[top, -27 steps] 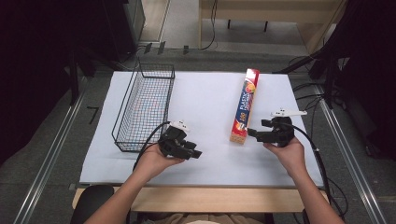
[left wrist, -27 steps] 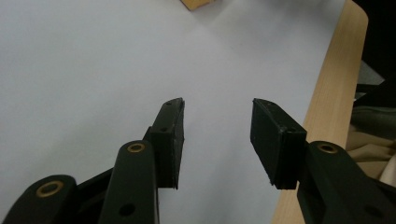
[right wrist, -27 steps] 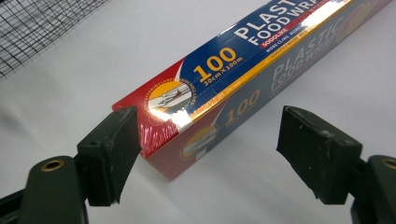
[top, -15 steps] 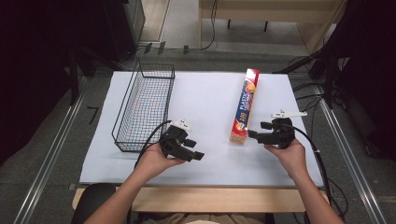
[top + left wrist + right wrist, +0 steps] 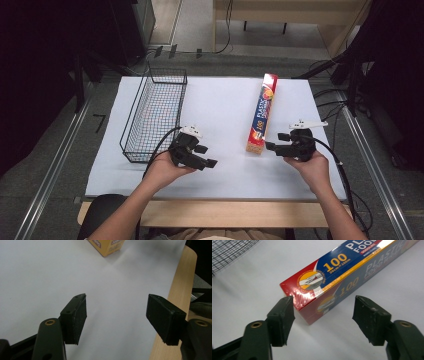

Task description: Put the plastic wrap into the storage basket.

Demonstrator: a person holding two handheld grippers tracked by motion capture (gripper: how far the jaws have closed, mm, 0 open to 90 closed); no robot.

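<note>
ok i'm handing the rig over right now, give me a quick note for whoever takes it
Right gripper: open, jaws either side of the near end of the plastic food wrap box, not closed on it.
Left gripper: open, holding nothing, over the white table, pointing toward the box's near end.
The box lies flat on the table, lengthwise away from the person, right of the wire basket, which has nothing in it.
Done: right gripper lined up on the box.
Left: close on the box and lift it; the basket is probably where it goes.

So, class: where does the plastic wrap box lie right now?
In the high view, the plastic wrap box lies right of the wire basket, its near end just ahead of the open right gripper.
</note>
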